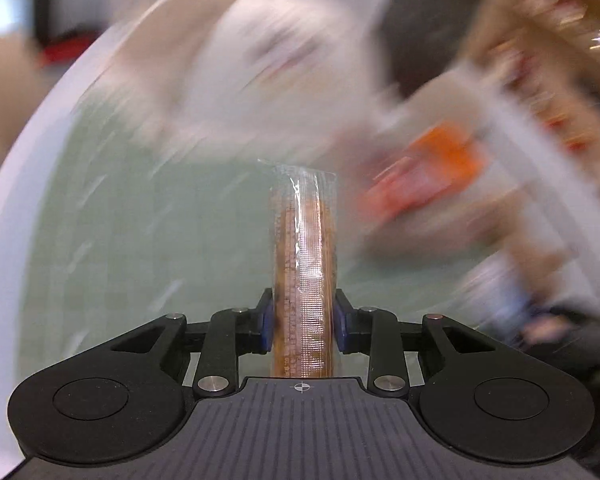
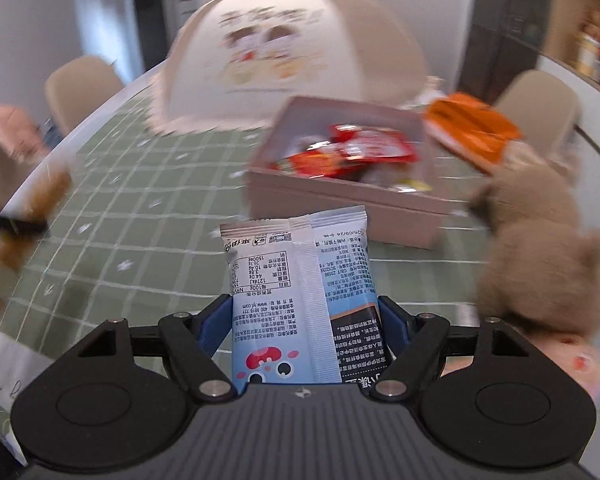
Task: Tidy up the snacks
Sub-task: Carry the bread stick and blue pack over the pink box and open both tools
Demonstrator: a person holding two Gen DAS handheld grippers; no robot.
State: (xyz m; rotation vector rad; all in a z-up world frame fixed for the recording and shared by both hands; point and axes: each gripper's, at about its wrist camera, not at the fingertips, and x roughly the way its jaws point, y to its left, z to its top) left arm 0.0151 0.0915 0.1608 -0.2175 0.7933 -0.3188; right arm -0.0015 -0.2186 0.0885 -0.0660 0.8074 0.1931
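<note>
My left gripper [image 1: 302, 322] is shut on a narrow clear-wrapped brown snack bar [image 1: 304, 256], which stands up between the blue pads above the green checked tablecloth [image 1: 140, 240]; the rest of that view is smeared by motion. My right gripper [image 2: 306, 322] is shut on a white and blue snack packet [image 2: 300, 292], held upright with its printed back facing the camera. Beyond it sits a pale pink box [image 2: 340, 200] with red snack packets [image 2: 352, 152] inside. An orange packet [image 2: 472, 128] lies just right of the box.
A domed cream food cover [image 2: 284, 56] with a cartoon print stands behind the box. A brown plush bear [image 2: 540, 248] sits at the right. At the left edge, the other gripper with a blurred brown thing [image 2: 40, 200]. Beige chairs [image 2: 80, 84] ring the table.
</note>
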